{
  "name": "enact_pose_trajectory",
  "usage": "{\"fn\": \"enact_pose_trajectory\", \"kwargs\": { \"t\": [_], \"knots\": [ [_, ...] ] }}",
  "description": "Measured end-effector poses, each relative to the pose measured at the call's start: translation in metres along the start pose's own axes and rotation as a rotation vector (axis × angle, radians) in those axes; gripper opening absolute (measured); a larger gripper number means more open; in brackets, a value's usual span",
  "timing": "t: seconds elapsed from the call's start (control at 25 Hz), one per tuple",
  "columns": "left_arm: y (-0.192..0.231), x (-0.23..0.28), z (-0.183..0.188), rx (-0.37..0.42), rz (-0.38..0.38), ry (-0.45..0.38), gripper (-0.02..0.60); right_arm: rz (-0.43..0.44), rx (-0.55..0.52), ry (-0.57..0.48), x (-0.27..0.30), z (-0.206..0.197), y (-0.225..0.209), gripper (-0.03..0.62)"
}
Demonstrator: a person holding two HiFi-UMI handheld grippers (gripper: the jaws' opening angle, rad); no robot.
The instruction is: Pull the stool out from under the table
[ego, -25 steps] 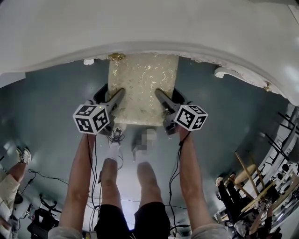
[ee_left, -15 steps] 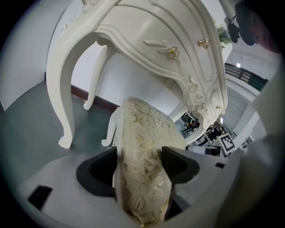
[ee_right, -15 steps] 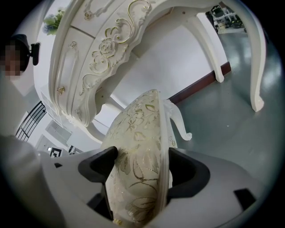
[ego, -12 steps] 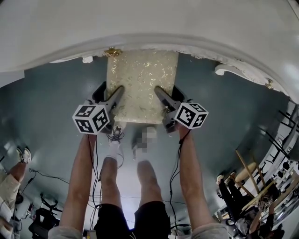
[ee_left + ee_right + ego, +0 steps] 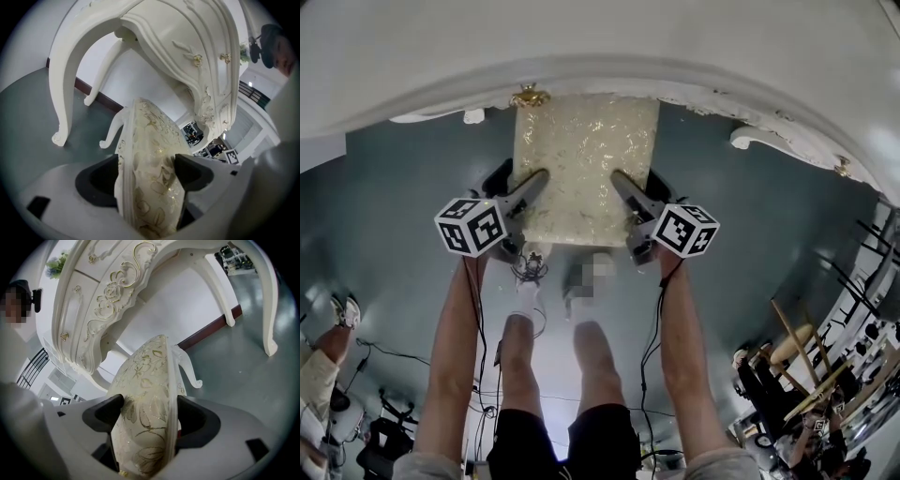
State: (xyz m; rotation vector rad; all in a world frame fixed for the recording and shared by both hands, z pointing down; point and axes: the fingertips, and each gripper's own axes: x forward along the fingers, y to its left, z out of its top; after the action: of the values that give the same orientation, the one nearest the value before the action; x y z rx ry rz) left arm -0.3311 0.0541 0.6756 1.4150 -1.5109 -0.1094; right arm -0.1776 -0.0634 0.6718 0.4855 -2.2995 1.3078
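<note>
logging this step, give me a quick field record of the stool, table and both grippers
stool: cream cushion with gold pattern, far end at the table's edge
table: white, carved, over the stool's far end
left gripper: jaws have just been opening, stool's side between them, not clamped
right gripper: closed on the stool's other side
floor: grey-green

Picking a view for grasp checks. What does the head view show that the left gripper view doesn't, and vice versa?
Head view only: right gripper gripping the stool's right edge; the person's arms and legs. Left gripper view only: the table's carved front, gold knobs, curved legs. Both: the stool seat between the left gripper's jaws, which have just been opening.
</note>
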Motion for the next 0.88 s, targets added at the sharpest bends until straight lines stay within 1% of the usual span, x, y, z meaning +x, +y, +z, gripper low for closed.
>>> {"fn": "enact_pose_trajectory", "kwargs": {
  "t": [0.32,0.6,0.88],
  "knots": [
    [-0.0033,0.0023,0.0008,0.006,-0.074,0.014,0.351,0.013,0.008,-0.014,-0.0016,0.0006,-0.001,0.371],
    [-0.0035,0.0029,0.0011,-0.004,-0.076,0.036,0.35,0.003,0.001,-0.024,-0.0013,0.0007,-0.0014,0.371],
    [-0.0044,0.0037,0.0035,0.042,-0.06,0.007,0.35,-0.029,-0.024,-0.056,-0.0014,0.0022,-0.0012,0.371]
  ]
}}
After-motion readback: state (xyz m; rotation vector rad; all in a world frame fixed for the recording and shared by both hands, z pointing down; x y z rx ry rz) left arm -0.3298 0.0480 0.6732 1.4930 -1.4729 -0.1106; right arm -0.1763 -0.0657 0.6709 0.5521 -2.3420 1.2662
